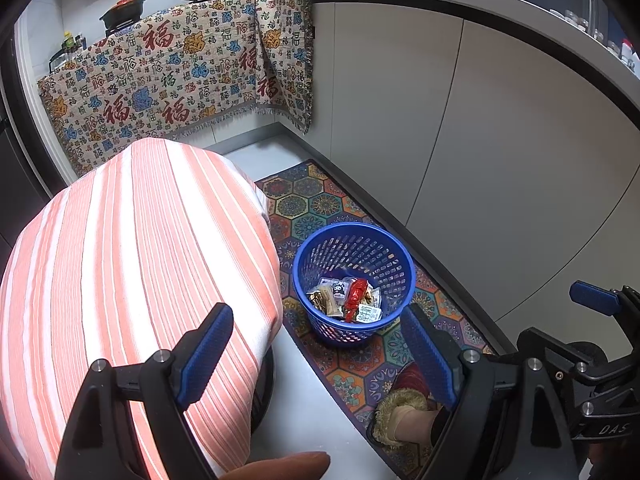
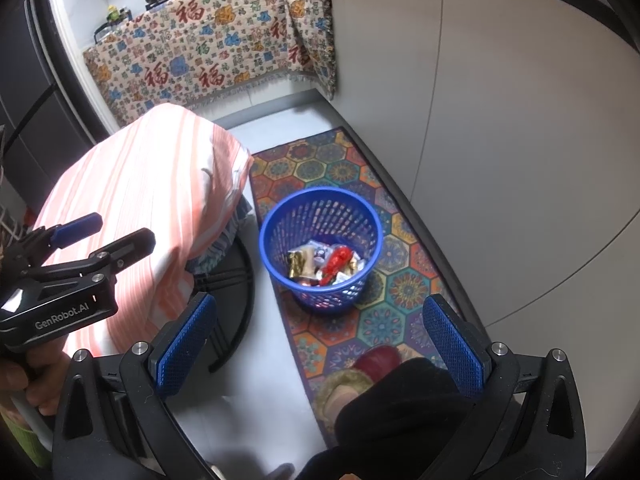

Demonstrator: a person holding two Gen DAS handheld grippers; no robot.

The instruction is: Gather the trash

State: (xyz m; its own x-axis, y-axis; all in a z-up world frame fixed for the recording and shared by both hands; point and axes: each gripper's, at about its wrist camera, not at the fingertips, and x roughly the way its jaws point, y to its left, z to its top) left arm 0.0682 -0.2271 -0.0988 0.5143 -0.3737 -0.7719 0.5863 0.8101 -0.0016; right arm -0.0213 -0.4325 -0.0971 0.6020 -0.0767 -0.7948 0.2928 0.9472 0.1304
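A blue plastic basket (image 1: 308, 258) (image 2: 276, 240) stands on the patterned mat, holding several crumpled wrappers (image 1: 352, 300) (image 2: 326, 264), one of them red. My left gripper (image 1: 318, 346) hangs above and in front of the basket, open, with nothing between its blue pads; the right wrist view shows it over the striped cloth (image 2: 108, 234). My right gripper (image 2: 318, 342) is open and empty too, just right of the left one, and it appears at the right edge of the left wrist view (image 1: 562, 320).
A round stand draped in an orange-striped cloth (image 1: 140, 260) (image 2: 140, 184) stands left of the basket. Grey cabinet fronts (image 1: 480, 160) curve along the right of the mat (image 1: 312, 200) (image 2: 400, 292). A person's slippered foot (image 1: 404, 412) (image 2: 352, 384) rests on the mat's near end.
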